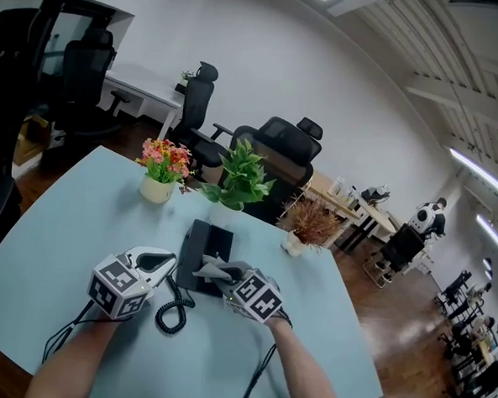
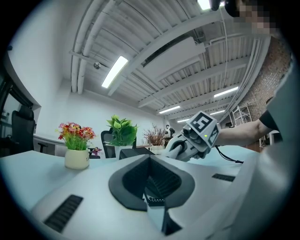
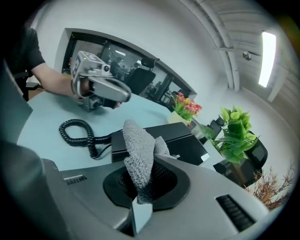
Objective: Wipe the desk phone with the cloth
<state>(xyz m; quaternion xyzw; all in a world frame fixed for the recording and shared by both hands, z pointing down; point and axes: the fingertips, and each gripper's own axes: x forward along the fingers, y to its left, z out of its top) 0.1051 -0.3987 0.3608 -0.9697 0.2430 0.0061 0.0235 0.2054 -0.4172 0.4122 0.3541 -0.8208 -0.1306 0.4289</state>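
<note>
Left claw [image 1: 166,263]: positioned just left of the desk phone [image 1: 205,248], low over the pale blue surface [image 1: 58,224]. Its own view shows the two jaws brought together with nothing between them. Coiled black cord [image 1: 173,309]: lies on the surface at the phone's near left corner, looped between the left claw and the phone, and runs into the phone's left side. Desk phone: black, flat on the surface, roughly central, with its near end under the right claw. Cloth [image 3: 139,154]: grey, knitted texture, pinched at its lower end between the jaws of the right claw [image 3: 139,207]. The rest of it stands up in a folded bunch above the jaw tips, over the near end of the phone. Whether the cloth is touching the phone casing cannot be determined from any view. Right claw: clamped on the cloth, held at the phone's near right side and pointing along the phone toward its far end. Beyond the far end of the phone, three pots stand on the surface in a row. A cream pot of red and yellow flowers [image 1: 160,173] is at far left, a leafy green plant [image 1: 240,178] directly behind, and a brown dried plant [image 1: 308,225] at far right. Black office chairs [image 1: 279,149] stand past the surface edge behind the plants.
</note>
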